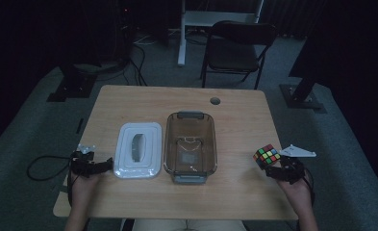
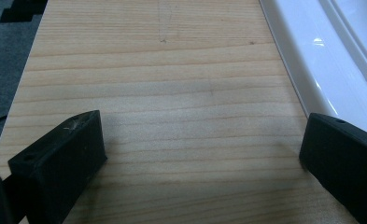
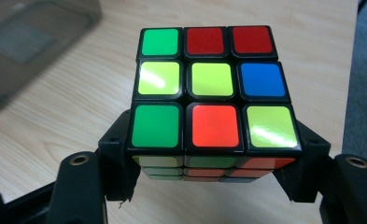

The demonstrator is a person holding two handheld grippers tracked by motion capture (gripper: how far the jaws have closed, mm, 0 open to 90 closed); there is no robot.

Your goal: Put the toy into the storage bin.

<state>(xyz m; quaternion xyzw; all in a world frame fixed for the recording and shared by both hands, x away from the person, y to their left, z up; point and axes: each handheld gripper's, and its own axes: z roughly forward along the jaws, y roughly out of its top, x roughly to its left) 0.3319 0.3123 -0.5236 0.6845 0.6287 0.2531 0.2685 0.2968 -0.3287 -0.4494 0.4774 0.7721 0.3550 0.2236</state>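
In the high view, the puzzle cube (image 1: 267,156) is held by the right gripper (image 1: 276,168) near the worktop's (image 1: 234,192) right edge. In the left gripper view, the left gripper (image 2: 200,154) is spread wide beside the white lid (image 2: 330,51). In the right gripper view, the cube is clamped between the jaws.

I find no writing, label, brand, number or sign that can be read. The puzzle cube (image 3: 212,95) between my fingers carries plain coloured stickers, and the white lid (image 1: 137,149), clear container (image 1: 190,144) and worktop (image 1: 234,187) are unmarked.
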